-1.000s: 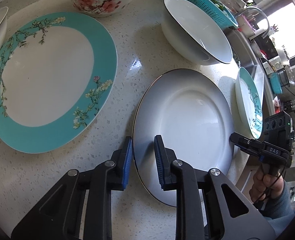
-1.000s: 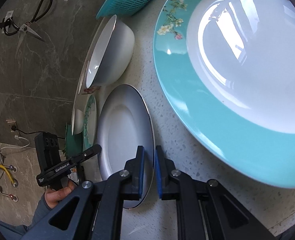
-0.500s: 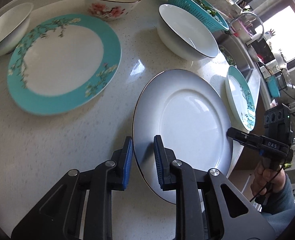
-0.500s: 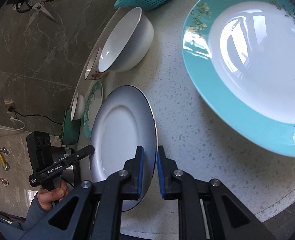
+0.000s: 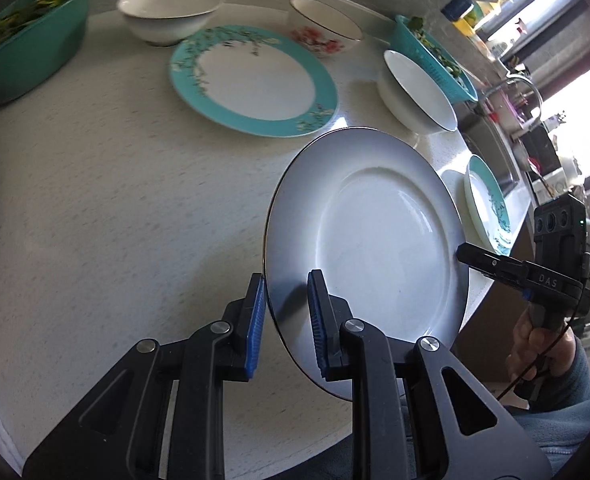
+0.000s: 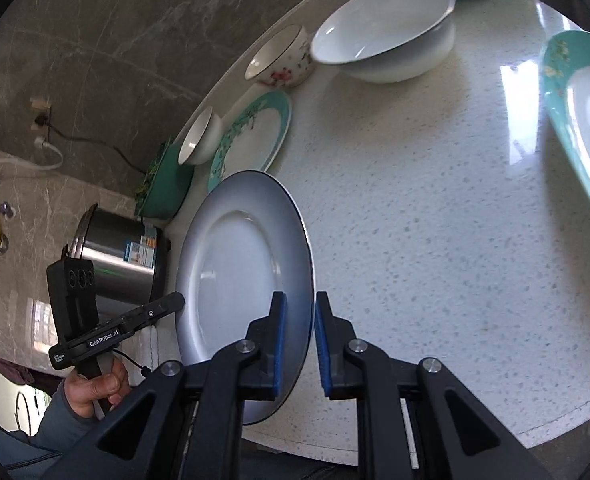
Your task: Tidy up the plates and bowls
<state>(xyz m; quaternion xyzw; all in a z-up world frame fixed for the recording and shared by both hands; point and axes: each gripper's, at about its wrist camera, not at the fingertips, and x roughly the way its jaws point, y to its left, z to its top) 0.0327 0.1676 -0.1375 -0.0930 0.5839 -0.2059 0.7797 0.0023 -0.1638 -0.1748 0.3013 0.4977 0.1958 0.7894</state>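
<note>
A grey-white plate with a dark rim hangs tilted above the counter, held from two opposite sides. My left gripper is shut on its near-left rim. The right gripper's fingertip meets the far-right rim. In the right wrist view, my right gripper is shut on the same plate, and the left gripper reaches its far edge. On the counter lie a large teal-rimmed plate, a smaller teal plate, two white bowls and a floral bowl.
A teal basin of greens stands at the far left and a teal colander beside the sink. A steel pot stands off the counter's end. The speckled counter has a bare stretch under the held plate.
The grey-white plate has come up off the counter with both grippers on it and has travelled sideways. The teal-rimmed plate and the bowls now look farther off.
</note>
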